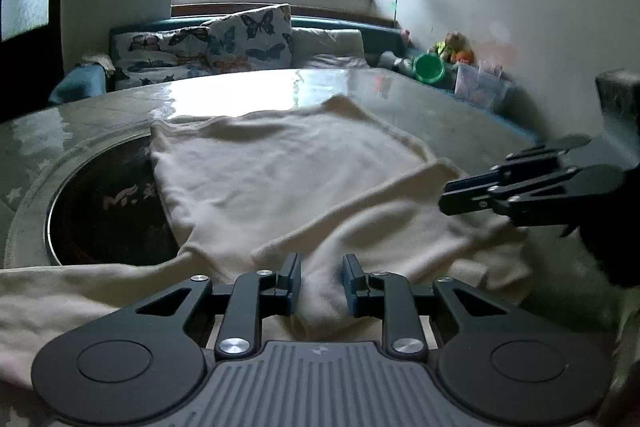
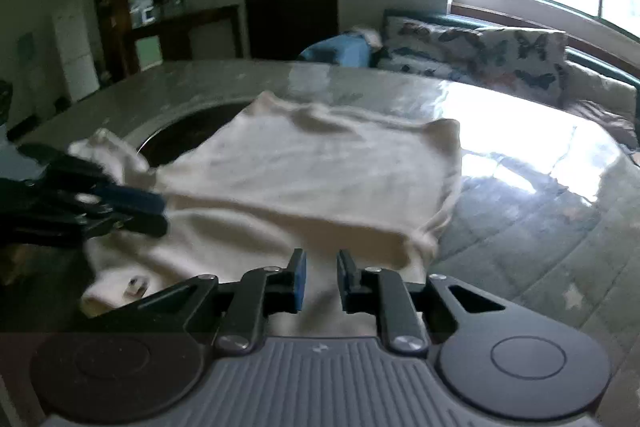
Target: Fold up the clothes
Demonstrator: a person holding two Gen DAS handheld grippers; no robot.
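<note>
The cream garment (image 1: 280, 179) lies spread on the glossy desk (image 1: 420, 95), partly covering a dark round inset (image 1: 108, 203) in the top. One part is laid over the rest, so a fold is in it already; how many folds remain I cannot judge. The left tool (image 1: 322, 283) is low at the near edge, its fingers apart with a raised ridge of cloth between them, not clenched on it. The right tool (image 2: 322, 279) also stands released, just over its own near edge of the cloth. The garment lies straight ahead of both tools, its long side running from one tool to the other, so each is nearest to its own end. On the inset some pale letters show, perhaps "M", too blurred to read.
</note>
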